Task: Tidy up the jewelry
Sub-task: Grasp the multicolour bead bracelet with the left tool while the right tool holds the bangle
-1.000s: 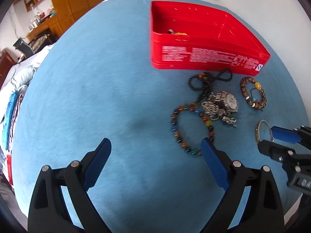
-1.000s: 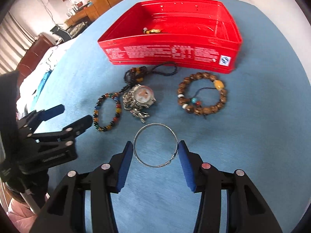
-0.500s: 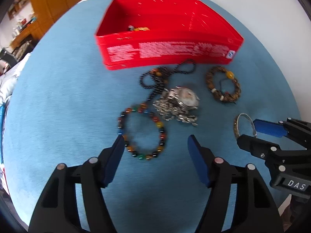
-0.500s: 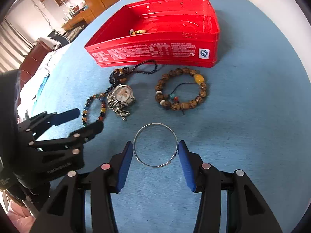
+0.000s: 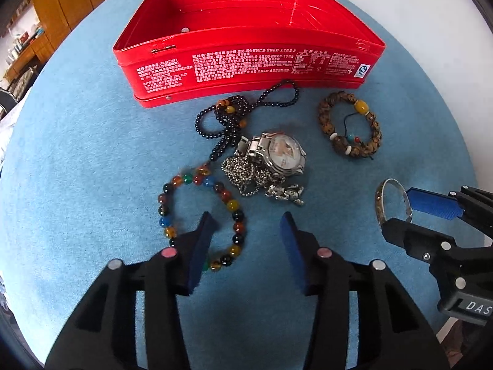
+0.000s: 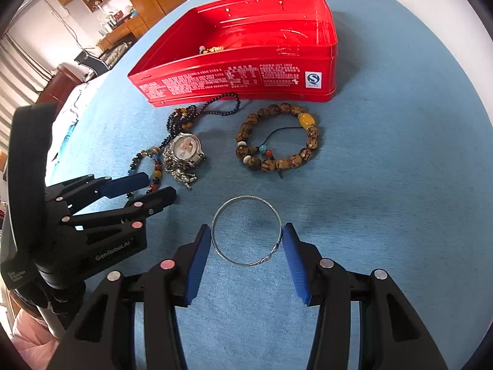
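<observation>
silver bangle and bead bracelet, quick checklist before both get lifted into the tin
1. Right gripper jaws against the silver bangle on both sides: ok.
2. Left gripper jaws, just closing, grip the coloured bead bracelet: not ok, one strand sits between them, untouched.
3. Bracelet free of the watch chain: cannot tell.
4. Red tin open, with room: ok.
5. The two grippers apart: ok.

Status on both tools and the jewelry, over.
Left tool closing around one side of the multicolored bead bracelet, not yet gripped. Right tool shut on the silver bangle. Red tin open beyond, path clear.
</observation>
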Demonstrator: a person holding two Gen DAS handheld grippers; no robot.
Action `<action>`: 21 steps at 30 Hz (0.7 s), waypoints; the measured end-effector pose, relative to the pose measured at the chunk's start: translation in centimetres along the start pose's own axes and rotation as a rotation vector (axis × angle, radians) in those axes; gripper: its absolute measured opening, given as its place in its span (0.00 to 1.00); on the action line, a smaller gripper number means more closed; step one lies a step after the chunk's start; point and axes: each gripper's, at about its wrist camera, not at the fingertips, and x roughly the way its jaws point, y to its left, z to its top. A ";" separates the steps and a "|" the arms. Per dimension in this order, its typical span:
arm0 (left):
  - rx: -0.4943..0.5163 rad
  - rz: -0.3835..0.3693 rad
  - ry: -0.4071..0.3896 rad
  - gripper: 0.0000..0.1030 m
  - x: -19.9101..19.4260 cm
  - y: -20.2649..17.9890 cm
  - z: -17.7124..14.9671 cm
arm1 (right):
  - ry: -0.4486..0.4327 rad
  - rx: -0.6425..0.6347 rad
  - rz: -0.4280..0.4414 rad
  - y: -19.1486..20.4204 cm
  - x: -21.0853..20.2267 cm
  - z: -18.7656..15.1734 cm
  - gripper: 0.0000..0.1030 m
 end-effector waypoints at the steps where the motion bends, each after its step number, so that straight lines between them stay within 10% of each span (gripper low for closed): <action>1: -0.002 -0.001 -0.003 0.27 -0.1 0.1 -0.1 | 0.002 0.001 0.001 0.0 0.0 0.0 0.47; 4: -0.012 -0.017 -0.006 0.06 -0.1 0.4 0.0 | 0.005 0.005 -0.001 0.0 0.1 0.0 0.47; 21: -0.055 -0.042 -0.077 0.06 -3.9 2.7 -3.4 | -0.014 -0.017 -0.018 1.9 -0.9 -0.3 0.47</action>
